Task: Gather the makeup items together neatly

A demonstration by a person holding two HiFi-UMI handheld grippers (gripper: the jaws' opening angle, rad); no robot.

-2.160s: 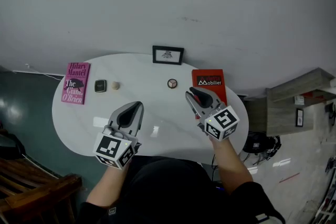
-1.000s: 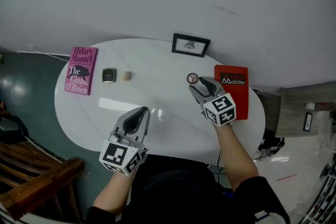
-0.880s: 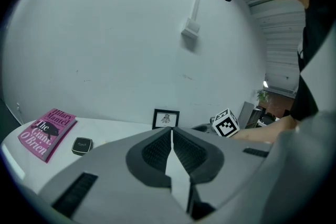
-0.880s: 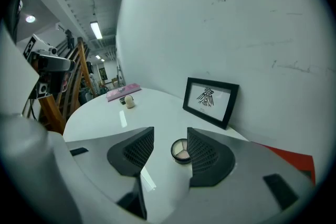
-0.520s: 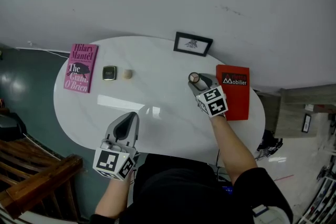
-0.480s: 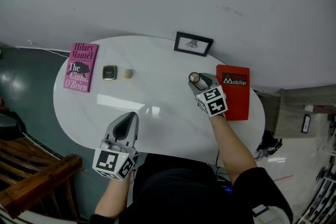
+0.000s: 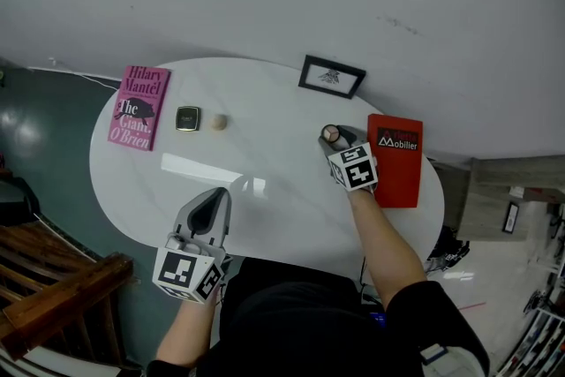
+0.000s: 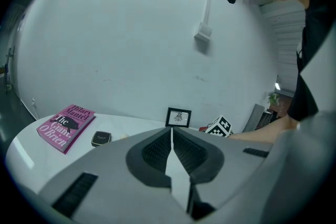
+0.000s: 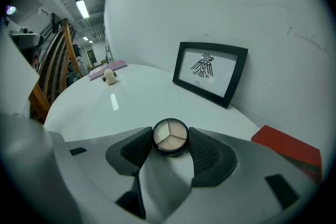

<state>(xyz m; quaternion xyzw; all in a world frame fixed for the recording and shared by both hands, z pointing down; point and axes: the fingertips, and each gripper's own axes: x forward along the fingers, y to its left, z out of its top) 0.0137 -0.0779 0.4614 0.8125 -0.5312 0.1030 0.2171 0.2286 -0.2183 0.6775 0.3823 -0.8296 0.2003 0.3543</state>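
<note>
A round three-shade compact (image 7: 330, 134) lies on the white table (image 7: 265, 154) near the red book. My right gripper (image 7: 335, 138) has come down around it. In the right gripper view the compact (image 9: 170, 137) sits between the pads (image 9: 206, 150) of my right gripper (image 9: 170, 140), whose jaws have just been opening and stand wide; I see no squeeze on it. A square black compact (image 7: 186, 118) and a small beige sponge (image 7: 218, 122) lie far left, beside the pink book. My left gripper (image 7: 212, 200) is shut and empty near the table's front edge.
A pink book (image 7: 139, 107) lies at the table's left end, a red book (image 7: 395, 159) at its right end. A black picture frame (image 7: 331, 77) stands against the wall, just behind the round compact. A wooden chair (image 7: 53, 296) stands at lower left.
My right gripper has sunk toward the table and now straddles the round compact. The left gripper has drawn back toward the front edge and stays shut.
</note>
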